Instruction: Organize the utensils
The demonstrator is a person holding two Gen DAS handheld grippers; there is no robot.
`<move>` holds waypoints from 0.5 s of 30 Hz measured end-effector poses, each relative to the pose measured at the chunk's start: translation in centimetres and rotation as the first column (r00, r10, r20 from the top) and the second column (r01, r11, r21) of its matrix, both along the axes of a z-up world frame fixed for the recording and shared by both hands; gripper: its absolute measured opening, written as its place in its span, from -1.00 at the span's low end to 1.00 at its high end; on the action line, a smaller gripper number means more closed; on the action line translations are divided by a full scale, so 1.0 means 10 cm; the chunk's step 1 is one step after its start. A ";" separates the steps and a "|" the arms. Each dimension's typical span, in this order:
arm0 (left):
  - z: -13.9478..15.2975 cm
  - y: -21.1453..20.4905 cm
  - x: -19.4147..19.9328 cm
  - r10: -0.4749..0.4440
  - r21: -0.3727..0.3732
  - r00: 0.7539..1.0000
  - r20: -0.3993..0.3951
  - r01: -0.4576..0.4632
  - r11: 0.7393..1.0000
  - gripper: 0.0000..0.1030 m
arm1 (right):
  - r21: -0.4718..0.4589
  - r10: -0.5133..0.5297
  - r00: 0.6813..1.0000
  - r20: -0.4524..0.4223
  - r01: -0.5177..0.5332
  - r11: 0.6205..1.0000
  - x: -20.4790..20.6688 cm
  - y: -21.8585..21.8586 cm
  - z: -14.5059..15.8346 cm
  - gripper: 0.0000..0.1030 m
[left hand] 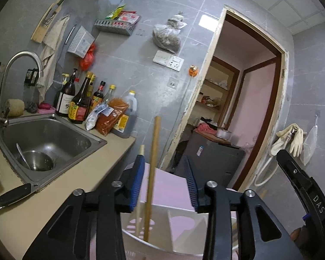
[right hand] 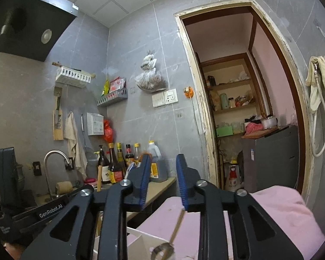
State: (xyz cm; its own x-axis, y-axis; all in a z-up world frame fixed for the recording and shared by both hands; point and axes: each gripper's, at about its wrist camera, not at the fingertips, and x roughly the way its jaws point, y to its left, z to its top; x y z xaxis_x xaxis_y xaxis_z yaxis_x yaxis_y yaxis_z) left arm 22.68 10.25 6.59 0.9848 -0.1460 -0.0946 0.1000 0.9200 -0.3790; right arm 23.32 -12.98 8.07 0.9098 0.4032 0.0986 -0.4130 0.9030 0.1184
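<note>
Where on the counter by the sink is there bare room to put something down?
The beige counter is bare in front of the sink, between the black-handled knife and the left gripper, and along its front edge toward the doorway. It is crowded behind the sink's right corner, where sauce bottles and spice bags stand.

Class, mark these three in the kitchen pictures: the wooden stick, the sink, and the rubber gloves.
wooden stick (left hand: 153, 162), left wrist view, middle of its shaft
sink (left hand: 47, 137), left wrist view, inner back wall of the basin
rubber gloves (right hand: 314, 86), right wrist view, hanging cuff
</note>
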 end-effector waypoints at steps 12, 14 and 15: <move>0.22 -0.58 -0.34 -0.121 0.090 0.993 0.014 0.119 0.989 0.51 | -0.052 -0.106 0.994 0.024 0.107 0.993 -0.41 -0.66 0.08 0.44; 0.20 -0.69 -0.37 -0.131 0.096 0.991 0.008 0.130 0.987 0.57 | -0.071 -0.138 0.990 0.029 0.140 0.988 -0.47 -0.78 0.07 0.50; 0.18 -0.74 -0.38 -0.135 0.099 0.991 0.004 0.134 0.986 0.66 | -0.079 -0.150 0.988 0.025 0.151 0.985 -0.49 -0.83 0.07 0.52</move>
State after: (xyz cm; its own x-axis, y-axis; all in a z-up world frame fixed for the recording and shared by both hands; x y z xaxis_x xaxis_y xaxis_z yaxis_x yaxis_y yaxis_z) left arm 18.84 2.86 8.44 0.9578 -0.2677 -0.1047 0.2288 0.9305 -0.2860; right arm 18.38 -21.32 8.74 0.9590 0.2689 0.0893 -0.2730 0.9613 0.0367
